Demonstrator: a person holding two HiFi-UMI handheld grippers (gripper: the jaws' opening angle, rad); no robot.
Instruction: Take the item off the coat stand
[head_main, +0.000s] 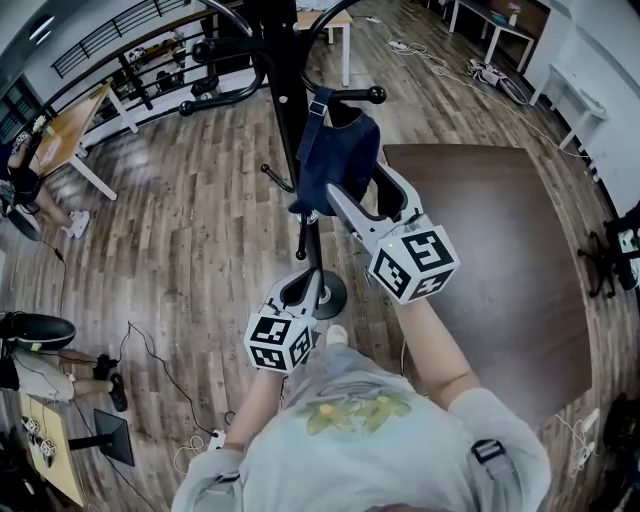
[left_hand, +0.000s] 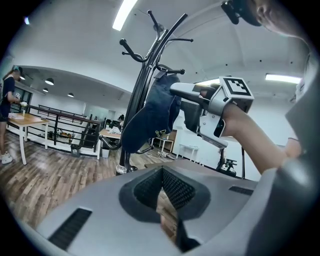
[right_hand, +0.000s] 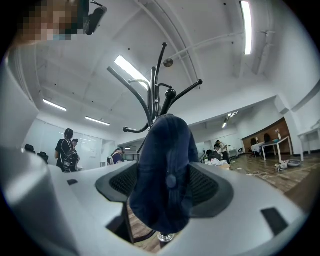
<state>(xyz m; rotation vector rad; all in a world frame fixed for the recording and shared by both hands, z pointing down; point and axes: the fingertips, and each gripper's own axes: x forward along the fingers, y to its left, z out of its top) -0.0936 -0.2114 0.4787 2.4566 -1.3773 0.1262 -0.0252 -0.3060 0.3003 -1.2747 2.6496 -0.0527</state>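
Note:
A black coat stand (head_main: 285, 80) rises in front of me, its hooks spreading overhead in the right gripper view (right_hand: 157, 85). A dark blue cap (head_main: 335, 150) hangs from one hook. My right gripper (head_main: 358, 182) is raised to it, and the cap (right_hand: 167, 170) hangs between its wide-open jaws, with a gap to each pad. The left gripper view shows the cap (left_hand: 150, 115) from the side, with the right gripper (left_hand: 200, 107) against it. My left gripper (head_main: 312, 275) is lower, beside the pole, its jaws (left_hand: 162, 172) shut on nothing.
A dark brown table (head_main: 500, 260) stands just right of the stand. The stand's round base (head_main: 335, 297) is on the wood floor below my left gripper. A light wooden table (head_main: 75, 130) and a person (head_main: 25, 185) are at far left. Cables (head_main: 150, 360) lie on the floor.

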